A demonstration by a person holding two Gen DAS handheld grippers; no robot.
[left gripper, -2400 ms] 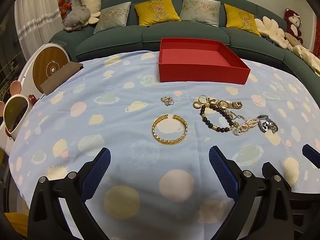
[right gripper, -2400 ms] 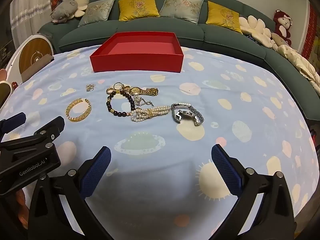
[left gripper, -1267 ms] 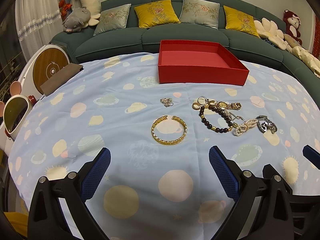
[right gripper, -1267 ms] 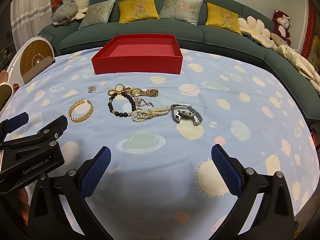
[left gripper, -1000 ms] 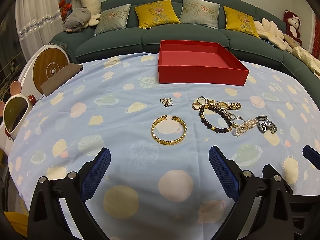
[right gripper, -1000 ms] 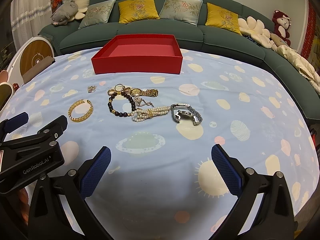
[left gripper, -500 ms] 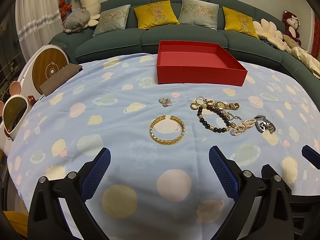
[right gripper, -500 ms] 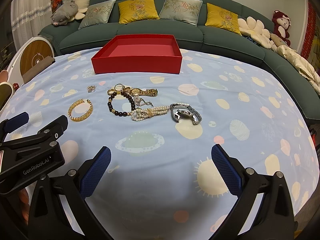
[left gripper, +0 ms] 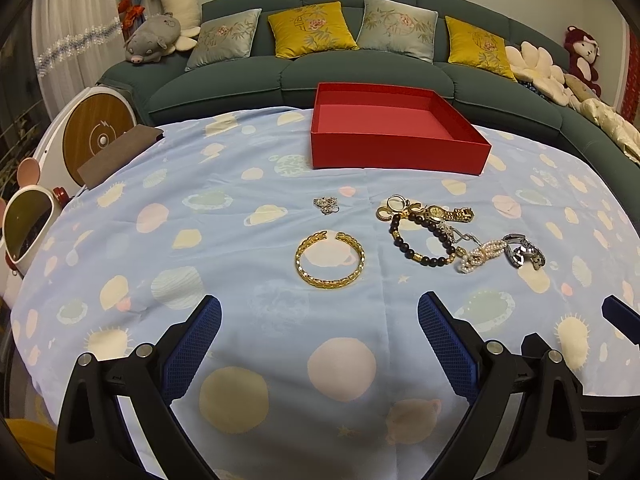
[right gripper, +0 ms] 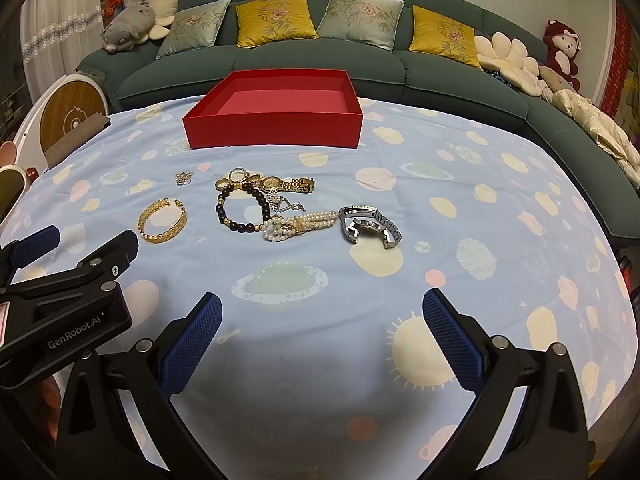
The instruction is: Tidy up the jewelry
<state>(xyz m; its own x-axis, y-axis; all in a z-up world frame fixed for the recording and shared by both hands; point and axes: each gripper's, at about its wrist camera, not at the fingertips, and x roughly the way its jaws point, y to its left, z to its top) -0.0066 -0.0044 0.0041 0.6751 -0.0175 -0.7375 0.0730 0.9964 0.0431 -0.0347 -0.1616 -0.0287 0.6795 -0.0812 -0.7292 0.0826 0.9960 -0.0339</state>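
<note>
Mostly gold bangle [left gripper: 330,260], square red box [left gripper: 394,136]

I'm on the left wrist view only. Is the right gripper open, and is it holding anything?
Observer: The right gripper is open, with nothing between its fingers, over the cloth short of the jewelry.
Operator: What lies nearest ahead of it?
Observer: The silver watch, a little right of centre, with the pearl bracelet just to its left.
Operator: Where does my left gripper sit from there?
Observer: The left gripper shows at the right view's left edge, its tips short of the gold bangle.
</note>
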